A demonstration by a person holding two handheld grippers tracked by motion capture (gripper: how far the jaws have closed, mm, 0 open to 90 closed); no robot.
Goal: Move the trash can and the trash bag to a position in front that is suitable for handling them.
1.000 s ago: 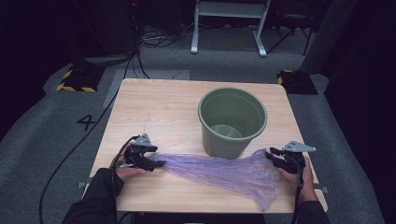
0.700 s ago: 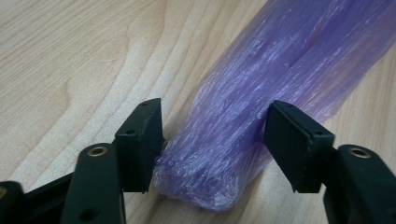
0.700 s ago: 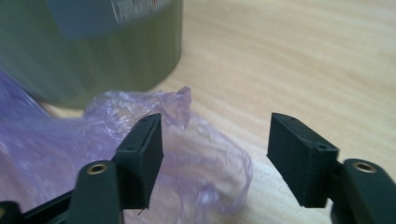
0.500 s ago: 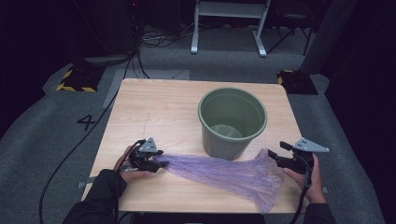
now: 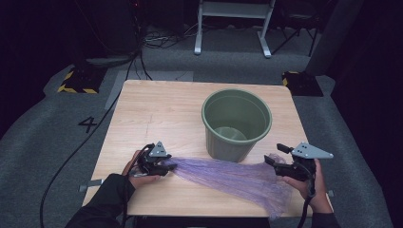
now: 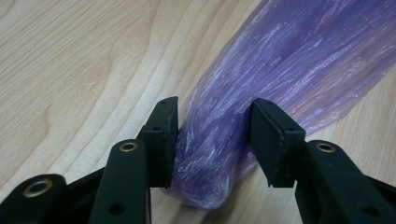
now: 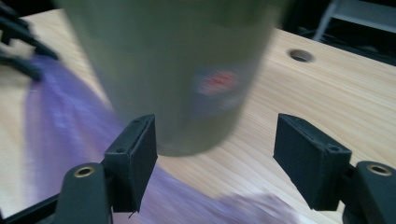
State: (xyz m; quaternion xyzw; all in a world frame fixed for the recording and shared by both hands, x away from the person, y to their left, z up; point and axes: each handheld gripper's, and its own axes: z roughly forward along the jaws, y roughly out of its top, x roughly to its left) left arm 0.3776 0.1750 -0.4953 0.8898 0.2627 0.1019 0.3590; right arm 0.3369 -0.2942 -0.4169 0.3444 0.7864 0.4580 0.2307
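Crumpled translucent purple plastic bag (image 5: 228,176) across the frame's lower middle, bunched end pinched by left gripper (image 6: 212,140), jaws just closing, right gripper (image 7: 215,154) spread empty above its other end, jaws just opening.

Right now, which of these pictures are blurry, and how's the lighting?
Right gripper view: smeared by motion, the green bucket and purple bag soft, only the tool's own jaws crisp. Left gripper view: sharp, with wood grain and the bag's wrinkles clear and small glints on the plastic. High view: the table evenly lit, the room around it dark.
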